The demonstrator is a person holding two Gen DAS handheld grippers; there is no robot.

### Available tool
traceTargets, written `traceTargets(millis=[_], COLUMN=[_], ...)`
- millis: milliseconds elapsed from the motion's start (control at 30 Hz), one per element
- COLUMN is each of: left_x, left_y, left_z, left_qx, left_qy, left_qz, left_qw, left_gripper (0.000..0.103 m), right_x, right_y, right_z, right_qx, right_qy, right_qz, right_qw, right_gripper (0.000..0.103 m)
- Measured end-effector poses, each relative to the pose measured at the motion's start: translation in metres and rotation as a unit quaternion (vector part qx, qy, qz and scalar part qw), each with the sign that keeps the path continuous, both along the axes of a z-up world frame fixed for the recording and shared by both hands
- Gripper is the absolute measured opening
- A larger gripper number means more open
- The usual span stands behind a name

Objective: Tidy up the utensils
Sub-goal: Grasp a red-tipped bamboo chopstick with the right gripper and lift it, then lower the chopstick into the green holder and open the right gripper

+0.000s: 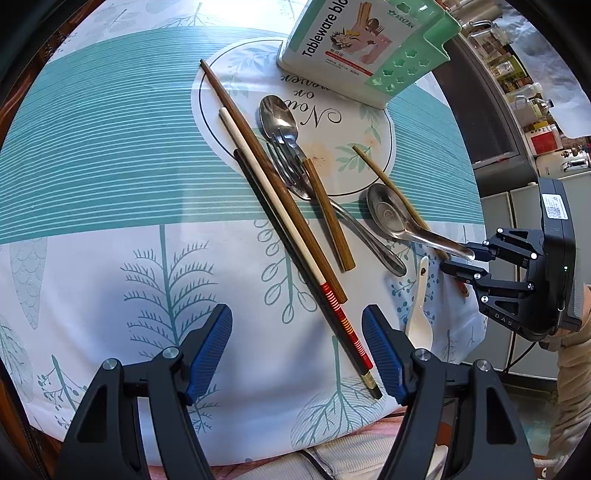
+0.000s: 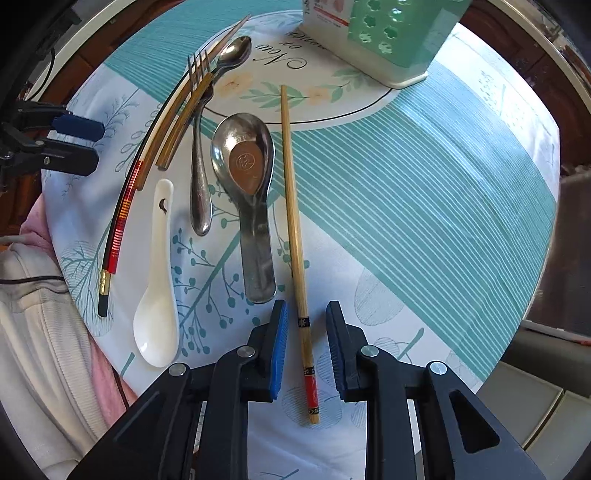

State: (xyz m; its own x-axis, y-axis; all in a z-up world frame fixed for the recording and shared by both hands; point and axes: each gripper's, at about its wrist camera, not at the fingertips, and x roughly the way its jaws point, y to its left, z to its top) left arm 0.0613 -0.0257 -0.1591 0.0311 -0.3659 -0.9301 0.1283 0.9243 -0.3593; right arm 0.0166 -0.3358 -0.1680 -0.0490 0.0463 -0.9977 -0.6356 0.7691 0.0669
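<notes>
Picking-up step: right gripper [image 2: 306, 341] part-open astride bamboo chopstick [image 2: 291, 206] flat on surface [image 2: 424, 221], not yet pinching; left gripper [image 1: 297, 350] wide, empty; next, probably squeeze, lift toward green holder [image 2: 391, 33].

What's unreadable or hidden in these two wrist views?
- Holder: its top is cut off by the frame edge in both views, so its compartments and contents are unseen.
- Fork: in the left view its handle is hidden under the brown chopstick and tangled with the teaspoon.
- Bamboo chopstick: print near its end is too small to read; the right gripper straddles it, pads apart from it.
- Shelf bottles: blurred at the fisheye rim.
</notes>
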Motion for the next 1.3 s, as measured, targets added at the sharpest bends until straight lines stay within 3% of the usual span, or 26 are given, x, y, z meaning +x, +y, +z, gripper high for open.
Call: traceTargets(millis=[100,133,200,333,500,600,800,1033,1300], left_x=[0.001,0.001,0.000,0.000,0.002,0.007,0.024,0.042,0.059], left_y=[-0.001,-0.002,-0.001,-0.003,-0.001,0.000,0.009,0.004,-0.015], left_z=[-0.001,-0.001,0.000,0.002,0.002,0.000,0.001,0.033,0.032], left_qx=[0.002,0.002,0.003,0.004,0.003,-0.004,-0.008,-0.021,-0.018], left_qy=[0.002,0.002,0.003,0.000,0.003,0.014,0.022,-0.027,-0.027], left_qz=[-0.001,-0.001,-0.003,-0.005,-0.002,0.004,0.046,0.051,0.043], left_qw=[1.0000,1.0000,1.0000,1.0000,1.0000,0.9999,0.9987,0.9981,0.9986], left_gripper=[0.071,0.071,0.071,0.071,0.066,0.049,0.031,0.031,0.031], right_x=[0.003,0.001,0.002,0.002,0.003,-0.002,-0.020,-0.013,0.021], right_y=[0.006,0.009,0.016,0.005,-0.024,-0.037,-0.063,-0.039,0.000], right_z=[-0.002,-0.002,-0.005,0.002,0.027,0.044,0.082,0.147,0.193], right_qx=[-0.008,-0.013,-0.023,-0.020,0.035,0.056,0.105,0.191,0.253], right_qy=[0.010,0.009,0.003,-0.015,-0.039,-0.063,-0.113,-0.188,-0.263], right_qz=[0.016,0.027,0.035,-0.016,-0.100,-0.145,-0.200,-0.203,-0.211], right_qw=[1.000,0.999,0.999,1.000,0.994,0.986,0.968,0.942,0.907], right_gripper=[0.019,0.007,0.006,0.006,0.006,0.006,0.006,0.006,0.006])
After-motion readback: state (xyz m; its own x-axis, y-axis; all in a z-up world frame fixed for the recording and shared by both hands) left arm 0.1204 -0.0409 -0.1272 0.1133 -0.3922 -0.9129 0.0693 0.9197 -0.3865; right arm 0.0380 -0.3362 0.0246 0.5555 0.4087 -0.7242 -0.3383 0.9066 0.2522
